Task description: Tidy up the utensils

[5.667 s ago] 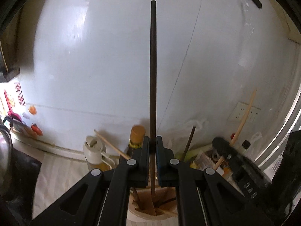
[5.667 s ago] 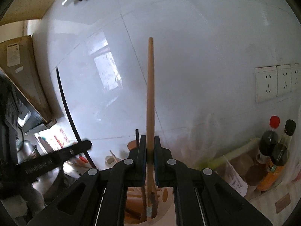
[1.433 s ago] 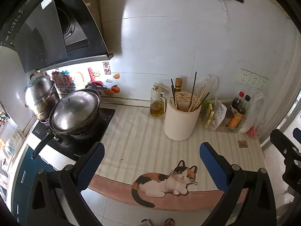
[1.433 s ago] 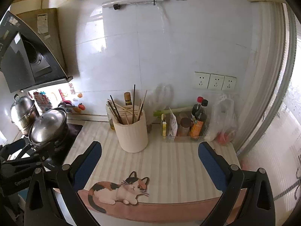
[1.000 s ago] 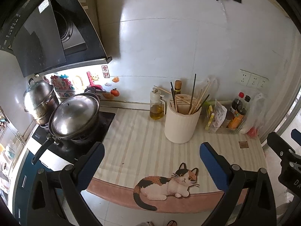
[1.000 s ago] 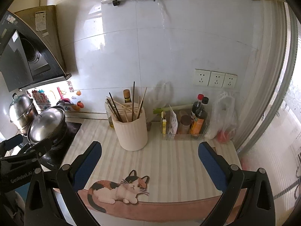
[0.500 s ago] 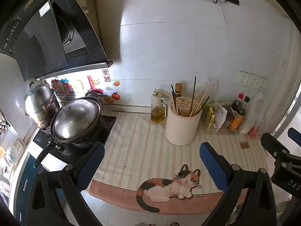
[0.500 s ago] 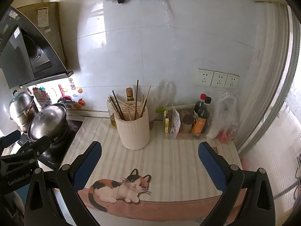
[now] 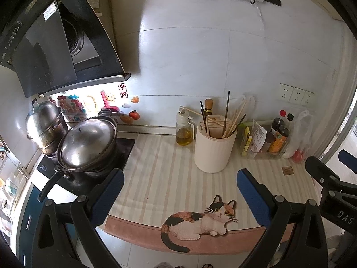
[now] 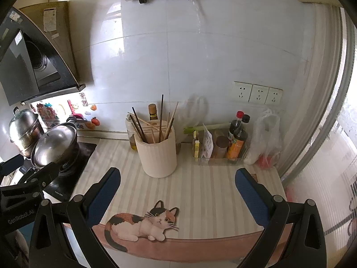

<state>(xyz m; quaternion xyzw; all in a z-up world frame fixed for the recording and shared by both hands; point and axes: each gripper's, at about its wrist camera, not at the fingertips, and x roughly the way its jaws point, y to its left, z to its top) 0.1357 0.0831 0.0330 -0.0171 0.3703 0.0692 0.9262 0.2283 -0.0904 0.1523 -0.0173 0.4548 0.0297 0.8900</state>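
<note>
Left wrist view: the cream ribbed cylindrical holder [image 9: 214,149] of chopsticks [image 9: 227,114] stands beyond the left gripper [image 9: 179,192], fingers spread wide, empty. Right gripper [image 10: 177,192] likewise gapes, striped surface [image 10: 200,192] between.

Daylight pours in from the window [image 10: 334,134] on the right, washing out that side, and it throws a bright patch of glare on the glossy wall tiles [image 10: 116,22]. A lamp under the range hood [image 9: 55,44] lights the stickers below, while the hood's face stays dark. Both views are sharp in the middle — the fisheye bends straight lines and blackens the corners.
</note>
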